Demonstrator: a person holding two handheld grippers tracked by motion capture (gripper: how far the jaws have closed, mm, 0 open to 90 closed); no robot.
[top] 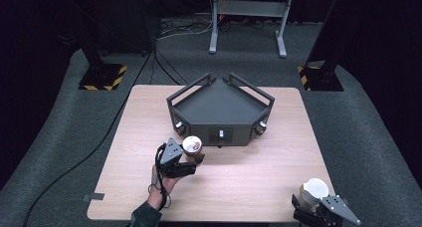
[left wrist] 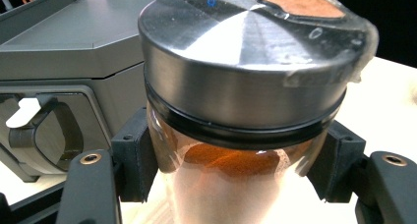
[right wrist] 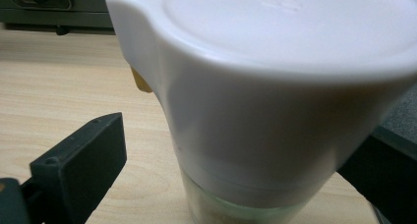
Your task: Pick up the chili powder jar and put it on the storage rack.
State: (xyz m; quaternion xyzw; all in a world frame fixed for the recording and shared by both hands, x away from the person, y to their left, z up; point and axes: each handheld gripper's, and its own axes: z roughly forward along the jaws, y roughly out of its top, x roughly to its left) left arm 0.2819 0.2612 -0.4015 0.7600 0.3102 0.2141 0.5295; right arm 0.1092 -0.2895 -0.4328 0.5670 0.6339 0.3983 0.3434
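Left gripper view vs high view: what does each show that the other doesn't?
Left gripper view alone: orange-brown powder inside the glass jar, and black fingers pressed on its sides. High view alone: the right gripper at a white-lidded container, and the whole wooden table. Both: the jar's metal lid and the dark grey tray.

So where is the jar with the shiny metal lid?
In the high view the jar with the metal lid is left of the table's middle, just in front of the dark grey tray. The left tongs are shut around its glass body.
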